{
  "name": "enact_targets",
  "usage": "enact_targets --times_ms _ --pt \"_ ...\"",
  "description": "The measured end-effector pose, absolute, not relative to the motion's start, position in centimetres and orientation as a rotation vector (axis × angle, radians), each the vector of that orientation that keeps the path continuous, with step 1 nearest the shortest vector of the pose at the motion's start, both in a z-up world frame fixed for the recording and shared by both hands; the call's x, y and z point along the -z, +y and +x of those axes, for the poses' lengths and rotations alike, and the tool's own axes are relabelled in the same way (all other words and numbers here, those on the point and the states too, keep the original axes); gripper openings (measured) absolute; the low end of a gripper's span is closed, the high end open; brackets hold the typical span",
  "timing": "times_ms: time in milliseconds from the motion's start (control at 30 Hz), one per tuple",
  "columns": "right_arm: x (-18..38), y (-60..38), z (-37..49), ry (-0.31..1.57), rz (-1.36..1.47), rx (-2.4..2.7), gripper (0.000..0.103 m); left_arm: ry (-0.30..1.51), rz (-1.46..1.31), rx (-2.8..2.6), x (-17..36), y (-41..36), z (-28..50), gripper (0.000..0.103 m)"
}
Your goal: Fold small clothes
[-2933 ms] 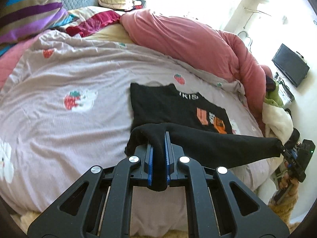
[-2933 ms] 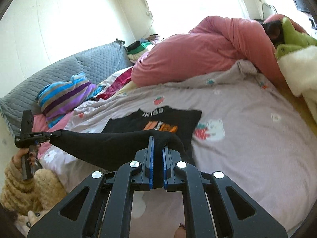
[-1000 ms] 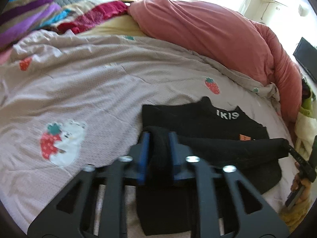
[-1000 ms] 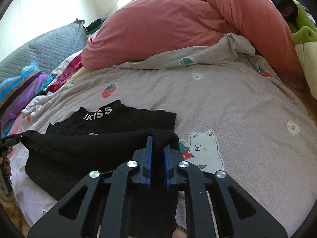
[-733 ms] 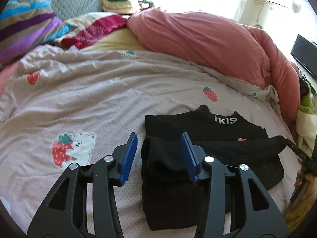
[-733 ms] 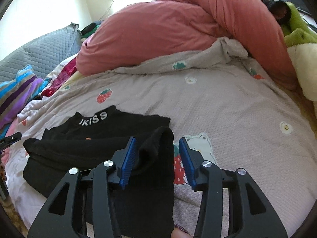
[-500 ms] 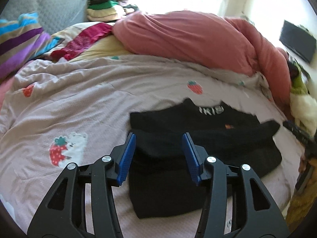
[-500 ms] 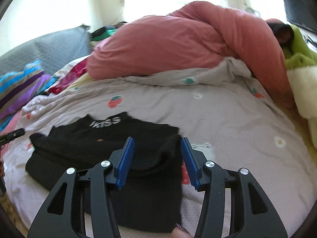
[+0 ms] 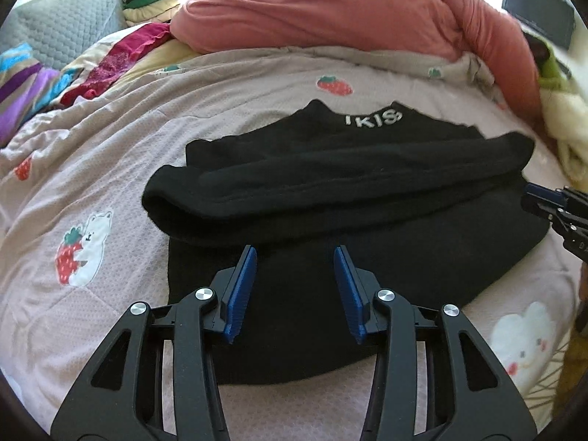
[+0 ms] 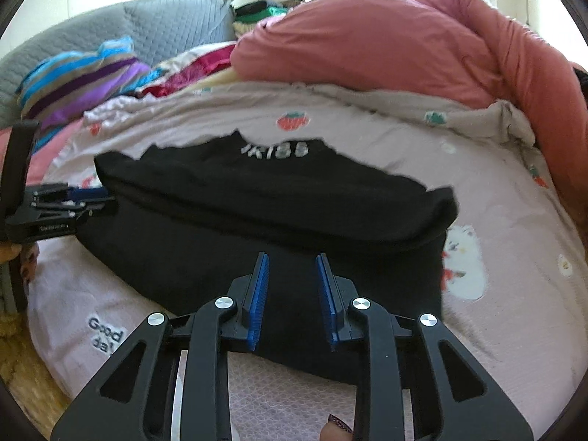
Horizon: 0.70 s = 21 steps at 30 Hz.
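Let go moments ago: black garment (image 9: 330,191), carried pinched and stretched between both tools, now lying on the strawberry-print bedspread (image 9: 92,154) near its front edge, lower part doubled up toward the lettered collar in a thick roll. First fold apparently laid, though motion blur hides how neatly the edges meet. Left gripper (image 9: 294,286) released, jaws narrowing with nothing between them, hovering over the near half of the cloth. Right gripper (image 10: 292,294) likewise empty and closing, over that same near half.
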State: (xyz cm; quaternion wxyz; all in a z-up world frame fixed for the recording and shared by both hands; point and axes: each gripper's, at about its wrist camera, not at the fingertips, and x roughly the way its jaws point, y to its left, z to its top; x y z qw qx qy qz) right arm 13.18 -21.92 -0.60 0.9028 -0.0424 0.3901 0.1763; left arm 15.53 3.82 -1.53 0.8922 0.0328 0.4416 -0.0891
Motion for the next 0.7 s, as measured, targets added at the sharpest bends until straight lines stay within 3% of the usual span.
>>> enact_targets --times_ms 300,700 --pt "3.1 -22.1 16.5 0.856 -0.081 -0.296 0.025 0.926 0.074 0.163 1.9 3.8 18.2 0.038" --pt "1.6 -22.3 21.1 0.815 -0.043 -0.26 0.025 0.914 -0.003 0.153 0.9 4.8 22.3 0.038"
